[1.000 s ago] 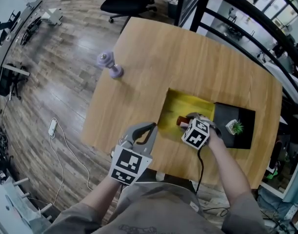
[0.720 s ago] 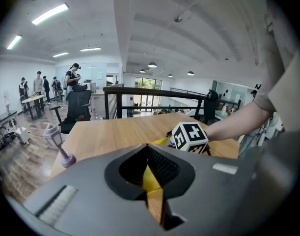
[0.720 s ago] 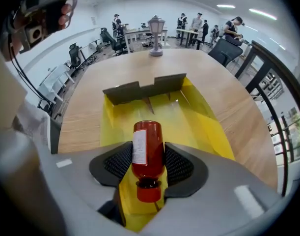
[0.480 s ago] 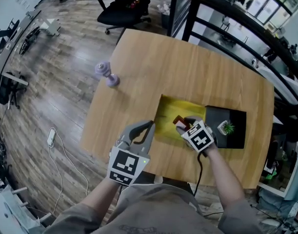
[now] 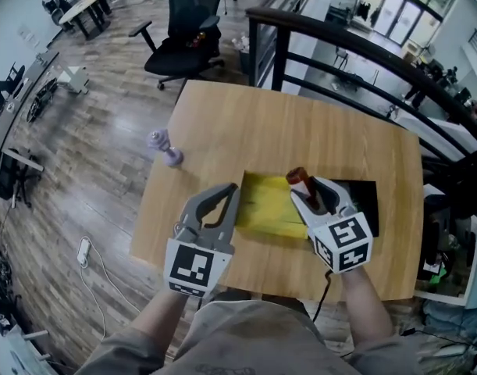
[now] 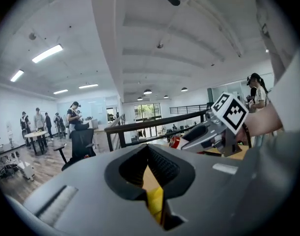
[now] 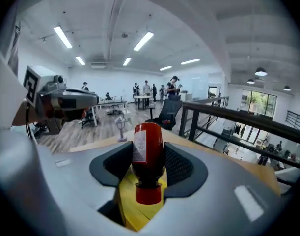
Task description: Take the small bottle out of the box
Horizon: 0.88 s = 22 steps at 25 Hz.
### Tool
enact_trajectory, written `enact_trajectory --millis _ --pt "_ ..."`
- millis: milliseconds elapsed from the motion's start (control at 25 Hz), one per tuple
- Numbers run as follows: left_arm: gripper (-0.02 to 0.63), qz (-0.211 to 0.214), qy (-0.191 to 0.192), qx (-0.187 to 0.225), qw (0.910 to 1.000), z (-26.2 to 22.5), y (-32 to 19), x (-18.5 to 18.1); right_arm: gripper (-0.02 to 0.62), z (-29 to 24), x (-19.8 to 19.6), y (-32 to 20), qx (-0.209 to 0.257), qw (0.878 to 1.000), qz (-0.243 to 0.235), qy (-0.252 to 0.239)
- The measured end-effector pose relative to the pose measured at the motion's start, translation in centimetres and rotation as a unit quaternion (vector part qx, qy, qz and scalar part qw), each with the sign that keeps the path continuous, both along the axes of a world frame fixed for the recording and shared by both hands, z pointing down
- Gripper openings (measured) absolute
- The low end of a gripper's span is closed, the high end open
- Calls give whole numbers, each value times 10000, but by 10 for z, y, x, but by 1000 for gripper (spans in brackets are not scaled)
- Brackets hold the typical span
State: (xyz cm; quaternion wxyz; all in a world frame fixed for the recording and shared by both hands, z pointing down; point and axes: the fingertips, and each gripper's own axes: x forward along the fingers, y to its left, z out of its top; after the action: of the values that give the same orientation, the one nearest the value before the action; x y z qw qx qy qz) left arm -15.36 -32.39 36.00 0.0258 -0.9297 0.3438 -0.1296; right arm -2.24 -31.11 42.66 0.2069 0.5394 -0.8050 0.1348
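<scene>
A: Far left, a small purple thing sits right at the left edge of the wooden table. What is the left gripper doing?

B: It hovers over the table's near part, just left of the yellow box. Its 2 jaws are closed, tips together, with nothing between them. Only yellow shows through the hollow.

A: And the box itself?

B: It lies on the table between the 2 grippers, blurred in the head view.

A: Now the small bottle!

B: Dark red, white label, red cap, and it is up over the box's right edge, off the table. The right gripper has it: the jaws stand wide and clamp the bottle's body from both sides. The cap points back toward the hand and the base points away.

A: Anything further right?

B: A black tray lies on the table just beside the box, partly under that gripper.
</scene>
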Motion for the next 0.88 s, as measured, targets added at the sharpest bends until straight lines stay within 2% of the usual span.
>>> enact_trajectory --millis 320,480,640,720,880 --pt "1 66 254 927 9953 -75 15 14 210 -108 14 37 1412 9878 470 -468" --pt "2 254 385 1158 9922 -103 26 20 210 -151 23 59 2083 9745 814 -159" --pt "2 484 535 1585 9847 -128 41 27 210 -178 31 82 2558 9602 1123 63" --pt "2 600 515 1643 9832 -131 47 30 210 -185 34 93 2696 9551 1228 43" --pt "2 640 577 1324 9874 -125 51 30 210 -192 41 113 2845 9483 1405 35"
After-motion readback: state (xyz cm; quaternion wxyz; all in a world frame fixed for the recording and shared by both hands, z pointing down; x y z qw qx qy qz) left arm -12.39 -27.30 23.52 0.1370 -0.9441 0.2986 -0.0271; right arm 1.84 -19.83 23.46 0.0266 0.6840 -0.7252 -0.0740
